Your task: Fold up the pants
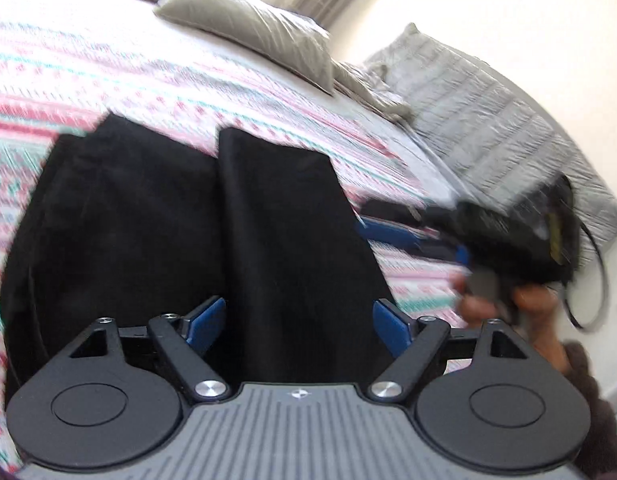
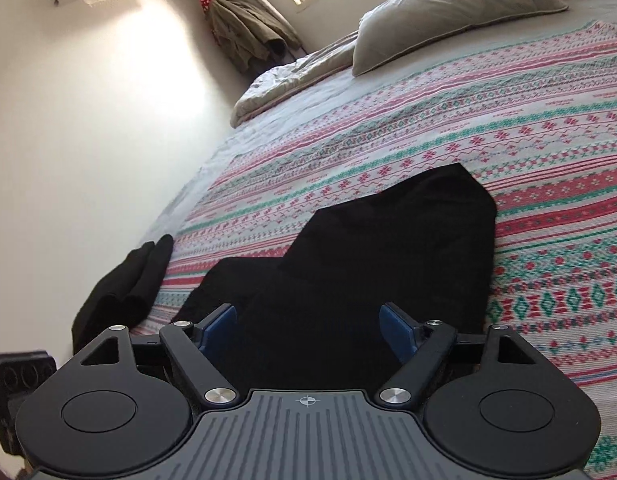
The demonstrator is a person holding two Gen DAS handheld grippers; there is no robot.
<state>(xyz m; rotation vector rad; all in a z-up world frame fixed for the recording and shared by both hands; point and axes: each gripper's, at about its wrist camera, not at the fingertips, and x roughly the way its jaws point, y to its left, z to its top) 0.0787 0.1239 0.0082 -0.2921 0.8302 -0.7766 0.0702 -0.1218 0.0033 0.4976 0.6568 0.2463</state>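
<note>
Pants (image 1: pixel 196 216) black, flat on patterned bedspread (image 1: pixel 148 80).

Black pants (image 2: pixel 368 248); pink-and-teal patterned bedspread (image 2: pixel 508 128)

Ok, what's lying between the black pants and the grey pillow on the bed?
Only bare patterned bedspread. The right wrist view shows it best: nothing lies between the pants and the pillow. The left wrist view agrees.
</note>
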